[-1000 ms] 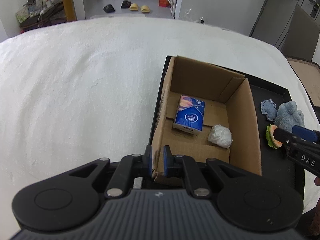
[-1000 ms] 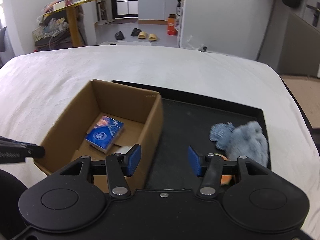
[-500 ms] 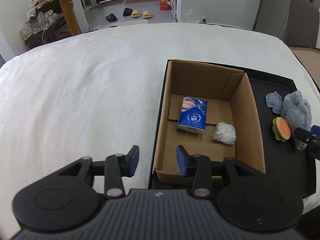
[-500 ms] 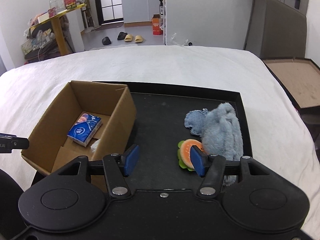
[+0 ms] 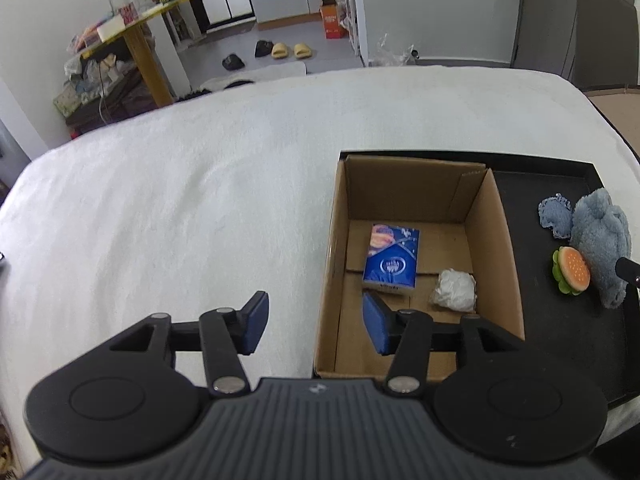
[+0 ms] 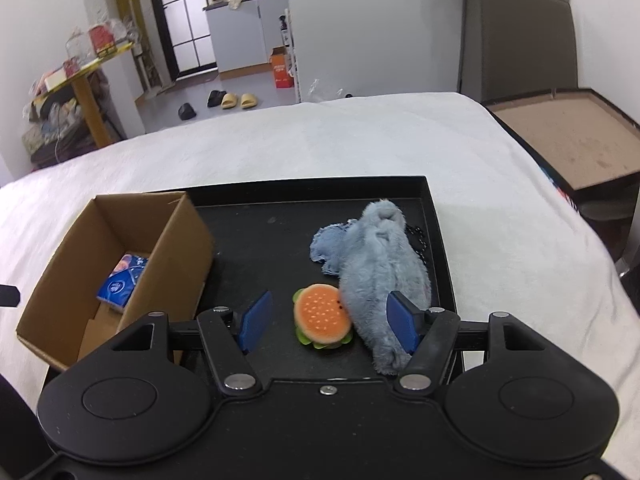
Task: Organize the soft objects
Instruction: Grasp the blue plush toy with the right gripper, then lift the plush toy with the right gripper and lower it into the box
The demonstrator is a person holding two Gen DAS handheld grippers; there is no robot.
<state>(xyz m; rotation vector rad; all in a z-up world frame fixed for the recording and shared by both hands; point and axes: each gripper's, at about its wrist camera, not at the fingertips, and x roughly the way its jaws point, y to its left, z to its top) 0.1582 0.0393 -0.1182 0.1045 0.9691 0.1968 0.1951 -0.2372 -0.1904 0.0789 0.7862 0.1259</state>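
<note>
A black tray [image 6: 434, 216] lies on the white bedcover [image 5: 180, 200], and a cardboard box [image 5: 502, 248] fills the tray's left end. Inside the box a blue tissue pack [image 5: 392, 258] lies flat, its long axis running from the near wall toward the far wall, with a crumpled white wad [image 5: 454, 290] just beside it near the right wall. By the tray's right edge a grey plush toy [image 6: 384, 268] stretches lengthwise from the near edge toward the far right corner, its narrow end pointing away. A burger toy [image 6: 322, 314] lies flat, touching the plush's left flank. The right gripper [image 6: 326, 320] has just been opening, its jaws spread on either side of the burger without touching it. The left gripper [image 5: 316, 322] has just been opening too and grasps nothing, its jaws straddling the box's left wall.
</note>
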